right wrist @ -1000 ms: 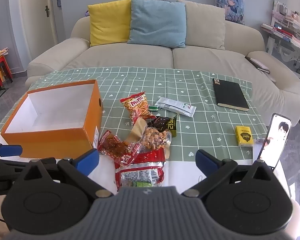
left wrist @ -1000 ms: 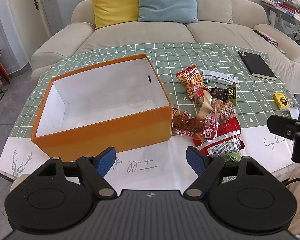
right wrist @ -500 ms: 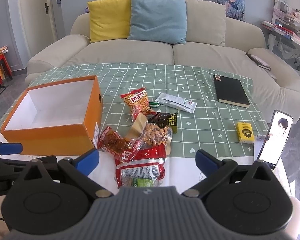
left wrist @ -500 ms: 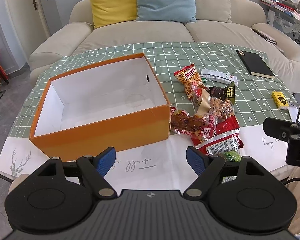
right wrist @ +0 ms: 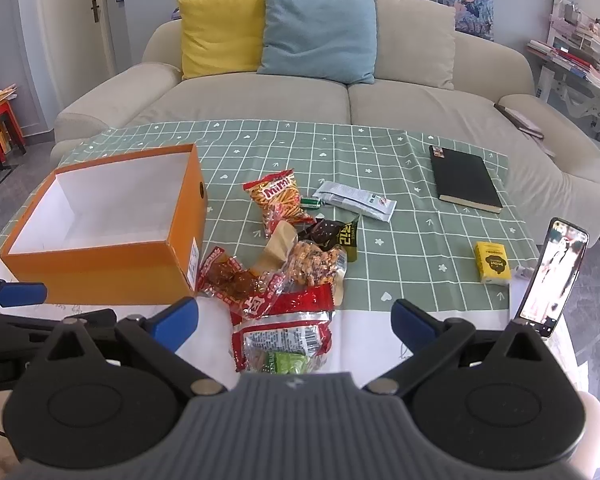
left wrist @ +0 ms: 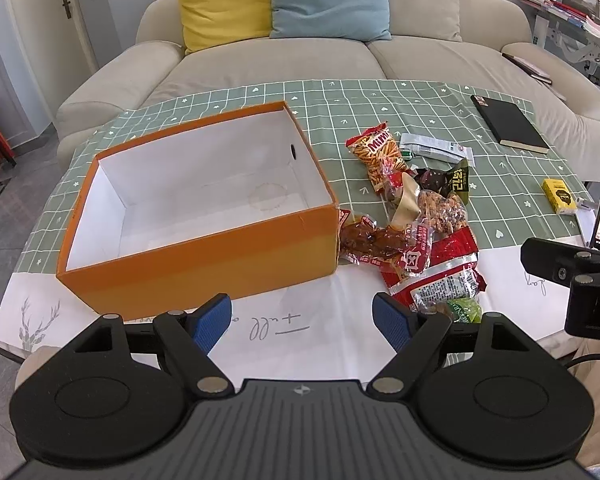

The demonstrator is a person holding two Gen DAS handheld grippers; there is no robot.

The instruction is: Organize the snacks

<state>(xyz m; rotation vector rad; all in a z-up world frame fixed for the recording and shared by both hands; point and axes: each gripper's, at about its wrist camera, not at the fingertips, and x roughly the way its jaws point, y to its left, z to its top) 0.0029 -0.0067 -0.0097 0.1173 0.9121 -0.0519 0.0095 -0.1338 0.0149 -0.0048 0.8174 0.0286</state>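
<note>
An open orange box [left wrist: 204,268] with a white, empty inside stands on the table's left; it also shows in the right wrist view [right wrist: 100,268]. To its right lies a pile of snack packets [left wrist: 416,224], also seen in the right wrist view [right wrist: 288,264]: an orange Mimi bag [right wrist: 280,198], a red packet [right wrist: 280,332], a dark packet [right wrist: 332,236], a white sachet [right wrist: 356,200]. My left gripper [left wrist: 302,322] is open and empty at the table's front edge before the box. My right gripper [right wrist: 294,322] is open and empty above the red packet.
A black notebook [right wrist: 464,178], a small yellow box [right wrist: 492,268] and a propped phone [right wrist: 556,276] are on the table's right. A sofa [right wrist: 340,100] with cushions stands behind the table. A green checked cloth [right wrist: 400,240] covers the table.
Both grippers have drifted slightly, so the box and snacks sit a little differently in view. Both stay open and empty. Nothing on the table has moved.
</note>
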